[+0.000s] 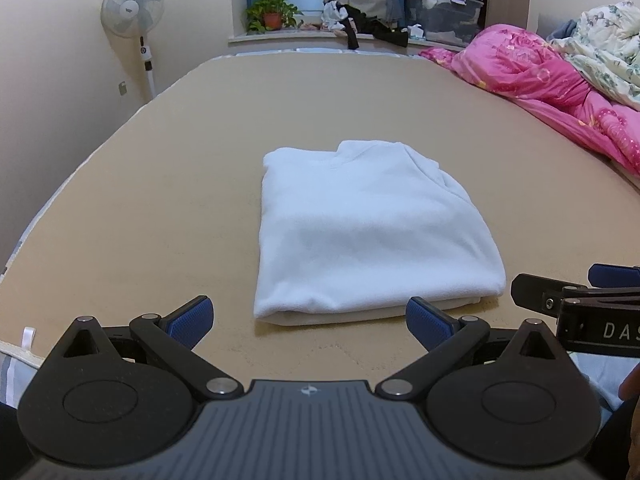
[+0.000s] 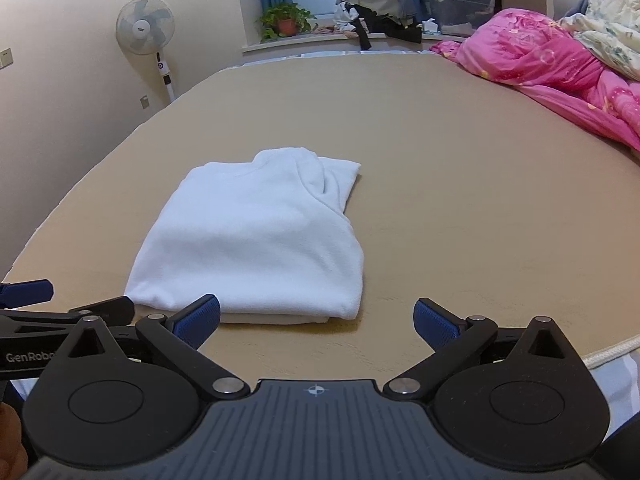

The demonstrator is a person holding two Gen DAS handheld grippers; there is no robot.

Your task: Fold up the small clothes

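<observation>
left wrist view has the white garment (image 1: 372,232) lying straight ahead at 12 o'clock, folded into a thick block on the tan bed (image 1: 160,208), its long axis running away from the camera toward the window, collar end far and folded edge near. the left gripper (image 1: 308,320) hangs just short of that near edge with jaws wide and nothing between them; the right pad (image 1: 430,326) overlaps the near right part of the fold in the picture, though whether it touches the cloth cannot be told. in the right wrist view the same garment (image 2: 256,240) sits off toward 11 o'clock, so the right gripper (image 2: 316,322) faces mostly bare bed, jaws also wide and empty, with only its left pad (image 2: 198,320) near the garment's near edge. the two grippers are side by side, each showing at the edge of the other's view. judging from this, the left one is better lined up with the block and the right one is lined up nearer its right side. the garment already looks folded, so any further move, a last halving or a lift, would go along that long axis from the near edge. a pink quilt (image 1: 552,80) lies at 2 o'clock, well apart.
</observation>
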